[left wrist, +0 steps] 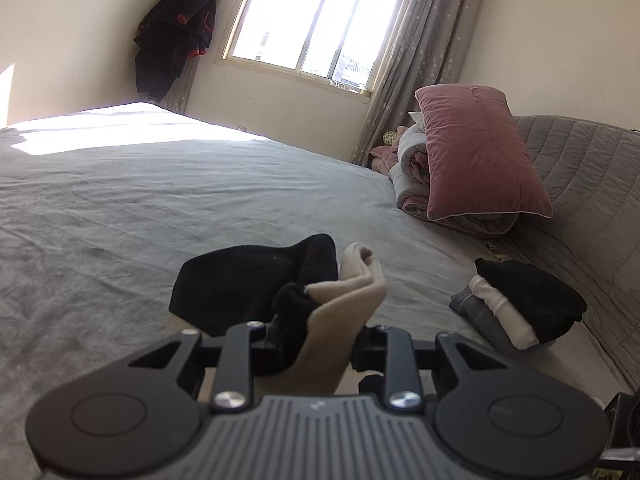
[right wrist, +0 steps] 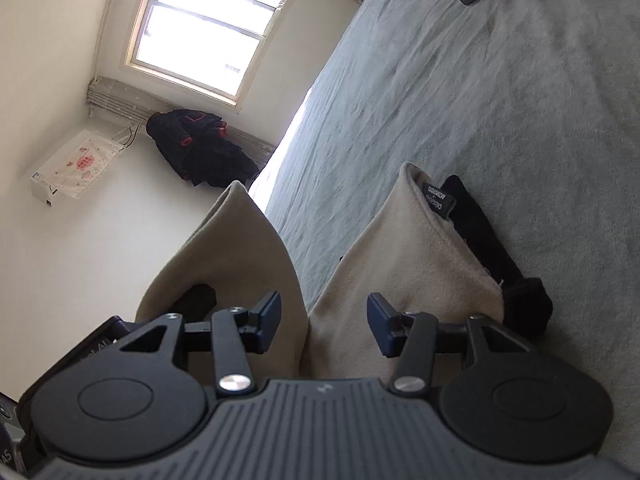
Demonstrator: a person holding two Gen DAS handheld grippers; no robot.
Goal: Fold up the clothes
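Note:
A beige garment with a black part is bunched in my left gripper, which is shut on it just above the grey bed sheet. In the right wrist view, rolled sideways, the same beige garment rises in two peaks. Its black label and black part lie on the right. My right gripper has its jaws apart. A beige fold sits between the pads without being pressed.
A stack of folded clothes, black, white and grey, lies at the right by the quilted headboard. A pink pillow leans on rolled bedding. A dark coat hangs beside the window. The bed sheet stretches ahead.

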